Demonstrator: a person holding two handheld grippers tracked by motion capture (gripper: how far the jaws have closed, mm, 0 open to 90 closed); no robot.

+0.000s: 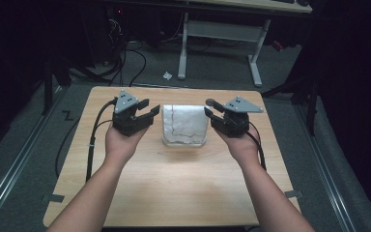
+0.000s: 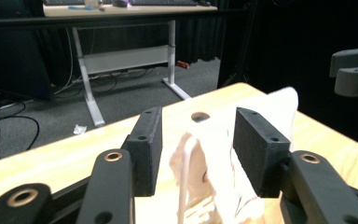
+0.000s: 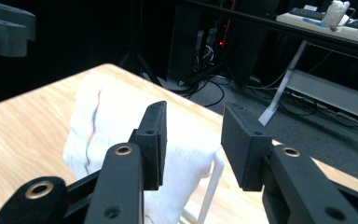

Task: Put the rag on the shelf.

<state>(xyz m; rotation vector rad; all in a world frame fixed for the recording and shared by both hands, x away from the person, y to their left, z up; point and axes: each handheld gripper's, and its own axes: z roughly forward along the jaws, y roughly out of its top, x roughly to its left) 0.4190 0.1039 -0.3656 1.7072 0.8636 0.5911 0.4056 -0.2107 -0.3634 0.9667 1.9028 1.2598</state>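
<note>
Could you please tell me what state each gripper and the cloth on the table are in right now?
Left gripper: open, beside the cloth's left edge, held above the table.
Right gripper: open, beside the cloth's right edge.
Cloth: folded, lying on the table, ungripped.

The table (image 1: 174, 193) is pale wood with a light grain. At its twelve o'clock half lies a white cloth (image 1: 185, 123) crossed by a thin line of many colours, reddish and dark from above, running red to blue to green in the right gripper view. The left gripper (image 1: 150, 110) at nine o'clock of the cloth and the right gripper (image 1: 209, 108) at three o'clock are black with grey plates on top and brass-coloured rivets
</note>
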